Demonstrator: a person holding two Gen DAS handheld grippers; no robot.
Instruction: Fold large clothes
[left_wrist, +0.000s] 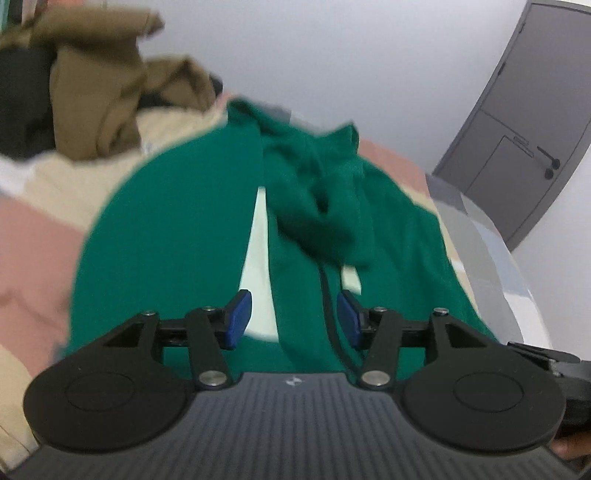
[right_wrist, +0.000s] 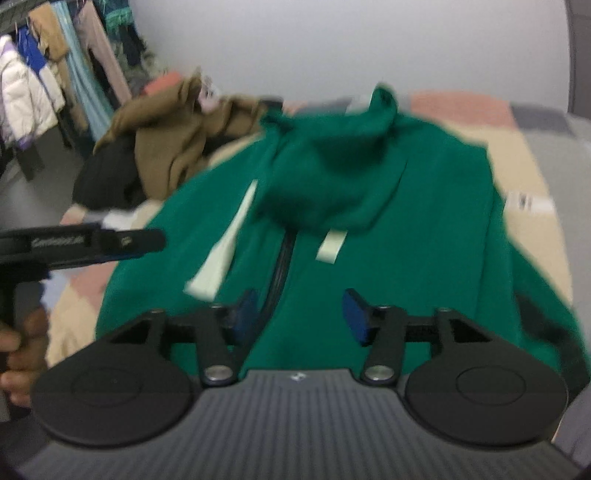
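A green hooded jacket (left_wrist: 177, 229) lies spread on the bed, its hood (left_wrist: 325, 199) bunched over the chest, with a dark zipper (left_wrist: 327, 295) and pale lining strips showing. My left gripper (left_wrist: 294, 319) hovers over its lower front, blue pads apart, with nothing between them. In the right wrist view the same jacket (right_wrist: 424, 221) fills the middle. My right gripper (right_wrist: 300, 317) stands open above the zipper (right_wrist: 280, 266), gripping nothing. The left gripper (right_wrist: 92, 243) reaches in from the left edge there, held by a hand (right_wrist: 14, 354).
The bed cover (left_wrist: 33, 236) is a pink, beige and grey patchwork. A brown garment (right_wrist: 177, 136) and a black one (right_wrist: 107, 177) are heaped at the jacket's far left. A clothes rack (right_wrist: 44, 74) stands behind; a grey door (left_wrist: 517, 129) is at the right.
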